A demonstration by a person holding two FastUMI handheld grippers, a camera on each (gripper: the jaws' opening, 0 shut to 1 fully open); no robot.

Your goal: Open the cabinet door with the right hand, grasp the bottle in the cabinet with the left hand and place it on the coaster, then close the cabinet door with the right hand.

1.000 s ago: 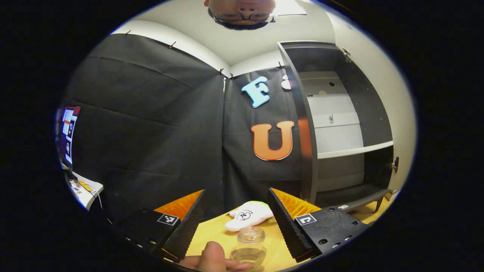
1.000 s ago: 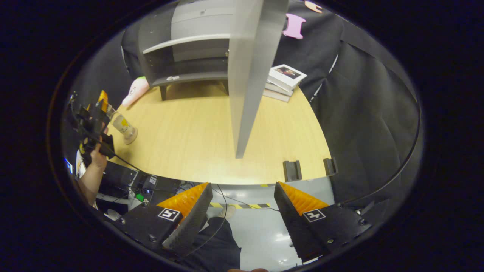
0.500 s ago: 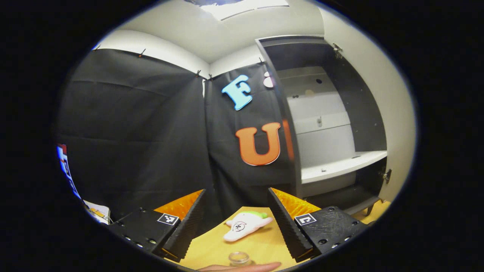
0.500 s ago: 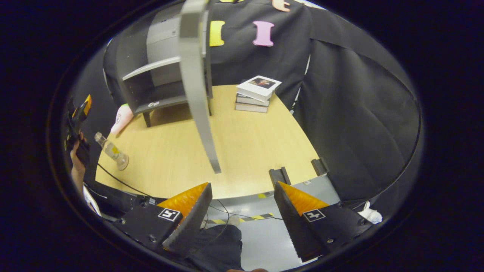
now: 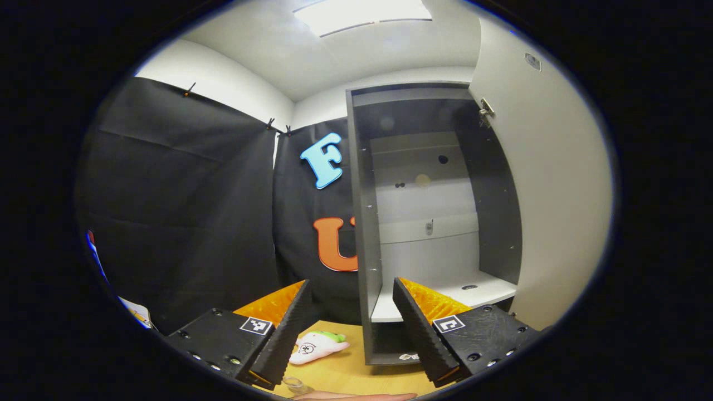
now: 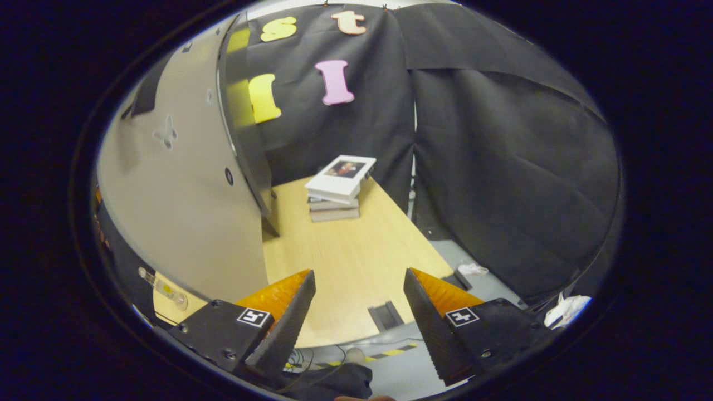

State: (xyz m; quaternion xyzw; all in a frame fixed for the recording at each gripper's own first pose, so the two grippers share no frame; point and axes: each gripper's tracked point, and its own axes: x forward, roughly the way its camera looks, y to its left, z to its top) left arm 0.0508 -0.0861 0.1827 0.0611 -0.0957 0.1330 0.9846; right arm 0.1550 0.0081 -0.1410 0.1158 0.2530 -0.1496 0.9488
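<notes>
The dark cabinet (image 5: 362, 223) stands open ahead in the left gripper view, its light shelf (image 5: 445, 295) bare, its pale door (image 5: 551, 195) swung out on the right. My left gripper (image 5: 350, 284) is open and holds nothing. The clear bottle's rim (image 5: 292, 383) peeks in at the bottom edge, below the fingers, beside a fingertip (image 5: 356, 396). In the right gripper view the door's (image 6: 167, 195) outer face looms close on the left. The bottle (image 6: 164, 287) stands on the table beyond the door's lower edge. My right gripper (image 6: 359, 273) is open, apart from the door.
A white plush toy (image 5: 317, 345) lies on the wooden table (image 5: 345, 373) left of the cabinet. A stack of books (image 6: 340, 186) sits on the table (image 6: 345, 262) near the back wall. Grey floor with crumpled paper (image 6: 565, 309) lies right of the table.
My left gripper has let go of the bottle and risen, turning toward the cabinet. My right gripper has swung round to the door's outer face, which now looms close on its left.
</notes>
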